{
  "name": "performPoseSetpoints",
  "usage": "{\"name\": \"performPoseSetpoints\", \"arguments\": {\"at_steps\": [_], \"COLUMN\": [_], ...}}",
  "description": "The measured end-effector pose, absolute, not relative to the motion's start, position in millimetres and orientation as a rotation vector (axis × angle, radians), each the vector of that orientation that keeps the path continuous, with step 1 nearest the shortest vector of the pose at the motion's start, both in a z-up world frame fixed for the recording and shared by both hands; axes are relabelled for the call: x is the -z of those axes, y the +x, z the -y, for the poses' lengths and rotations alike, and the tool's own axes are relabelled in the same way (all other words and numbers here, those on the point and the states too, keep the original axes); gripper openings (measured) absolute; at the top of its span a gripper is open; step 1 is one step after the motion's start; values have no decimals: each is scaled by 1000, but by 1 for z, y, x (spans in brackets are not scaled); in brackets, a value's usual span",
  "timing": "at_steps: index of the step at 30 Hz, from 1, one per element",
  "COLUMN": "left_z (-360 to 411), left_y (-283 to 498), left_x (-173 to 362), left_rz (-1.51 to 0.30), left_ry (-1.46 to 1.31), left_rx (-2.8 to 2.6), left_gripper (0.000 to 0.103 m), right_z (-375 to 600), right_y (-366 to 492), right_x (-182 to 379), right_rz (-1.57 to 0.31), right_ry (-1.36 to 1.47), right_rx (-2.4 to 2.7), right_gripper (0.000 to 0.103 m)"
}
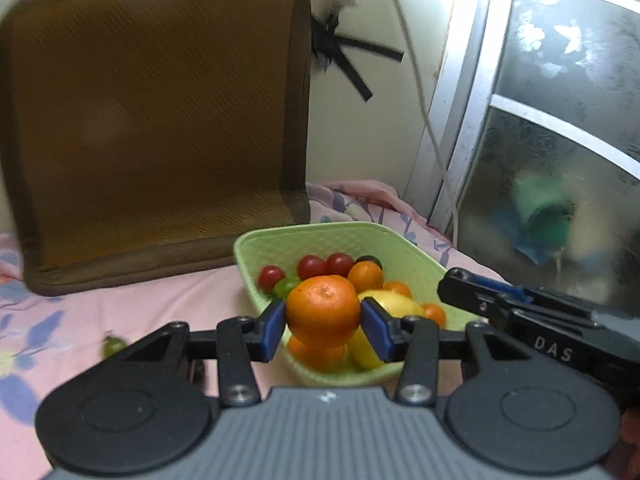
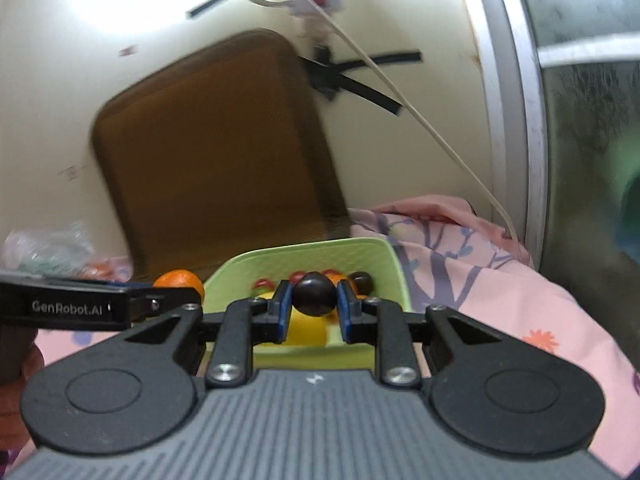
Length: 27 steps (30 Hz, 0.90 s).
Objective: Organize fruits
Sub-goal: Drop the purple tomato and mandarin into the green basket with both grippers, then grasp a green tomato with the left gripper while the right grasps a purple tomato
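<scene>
A light green basket [image 1: 272,248] sits on the pink sheet and holds cherry tomatoes [image 1: 312,266], small oranges [image 1: 365,276], a yellow lemon [image 1: 396,304] and green fruit [image 1: 286,286]. My left gripper [image 1: 323,322] is shut on a mandarin orange [image 1: 323,310], held above the basket's near edge. My right gripper [image 2: 314,307] is shut on a dark plum [image 2: 315,294] above the same basket [image 2: 360,252]. The right gripper also shows at the right of the left wrist view [image 1: 520,312]. The mandarin shows in the right wrist view [image 2: 180,280].
A brown seat cushion [image 1: 152,120] leans on the wall behind the basket. A small green fruit [image 1: 113,346] lies on the flowered pink sheet [image 1: 140,304] at left. A frosted window [image 1: 560,120] and a white cable [image 1: 420,92] are at right. A plastic bag [image 2: 48,248] lies far left.
</scene>
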<state>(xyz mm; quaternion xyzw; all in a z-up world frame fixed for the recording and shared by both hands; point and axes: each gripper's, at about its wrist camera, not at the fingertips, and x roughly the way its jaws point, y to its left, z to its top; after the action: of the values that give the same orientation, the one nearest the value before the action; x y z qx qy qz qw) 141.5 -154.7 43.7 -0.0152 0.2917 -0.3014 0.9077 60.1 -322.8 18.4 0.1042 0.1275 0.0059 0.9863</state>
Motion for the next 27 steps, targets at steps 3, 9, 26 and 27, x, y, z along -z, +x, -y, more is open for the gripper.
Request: {"name": "performPoseSetpoints", "arguments": {"at_steps": [3,9,26,27], "left_z": [169,159,48,53], "left_y": [165,176,169,171], "left_x": [-37,-41,-16,-11], "left_rz": [-636,-622,-624,-628], "left_ry": [-68,-132,-61,-32], "left_rx": [618,598,308,305], "left_gripper": [43,54,49,47], "right_z": [337,346,318,313], "right_y": [79,73,44,42], "right_x": [-8,-6,-13,-14], "right_rz": [-292,-255,-128,-120], "right_ry": [275,297,209,182], "right_rx": [-14,7,-21,-33], "right_gripper": [29,50,49,48]}}
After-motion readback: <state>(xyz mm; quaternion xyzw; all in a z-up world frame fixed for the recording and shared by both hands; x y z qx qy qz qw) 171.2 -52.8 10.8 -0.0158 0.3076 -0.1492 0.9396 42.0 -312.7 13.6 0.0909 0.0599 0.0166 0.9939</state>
